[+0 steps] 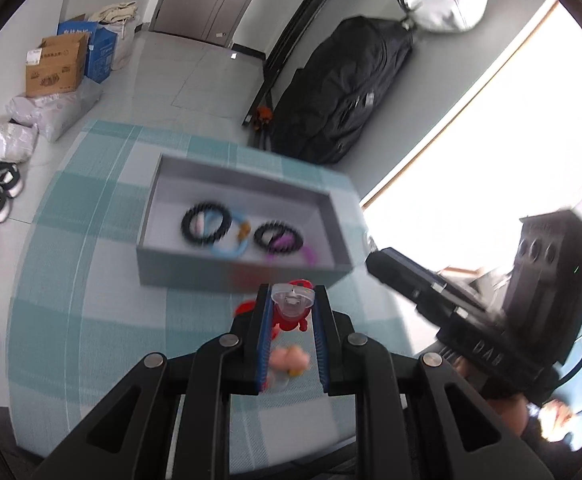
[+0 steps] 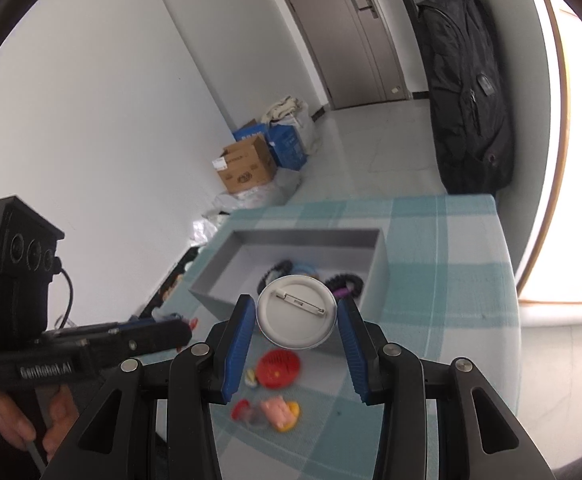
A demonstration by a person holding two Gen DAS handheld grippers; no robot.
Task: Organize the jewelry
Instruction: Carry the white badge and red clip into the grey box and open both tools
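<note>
Worktop [image 2: 471,280]: covered in teal-and-white checked cloth. On it a shallow grey rectangular cardboard tray [image 1: 343,236], already holding two black beaded bracelets [image 1: 205,224], a pale blue ring-shaped band [image 1: 229,248] and a purple band [image 1: 291,246].

Right claw [image 2: 296,312]: clamped edge-on across a round white metal pin badge [image 2: 296,320], back side up, safety pin showing. The badge hangs just in front of the tray's near wall. Judged light, stiff and smooth-rimmed; it could pivot or slip between the pads, so gripping across the full diameter as now seems right, keeping clear of the pin.

Left claw [image 1: 293,302]: nearly together, closed on a small clear plastic piece with a red figure [image 1: 293,300] attached, held above the cloth short of the tray. Probably a light, rigid charm or clip; motion blur prevents a firm identification.

Loose on the cloth: a red round ribbed disc [image 2: 279,368], a pink-and-yellow soft-looking charm [image 2: 281,410], and a small red and clear piece [image 2: 247,410].

Hidden: badge front face; the tray contents behind the badge in the right wrist view.
</note>
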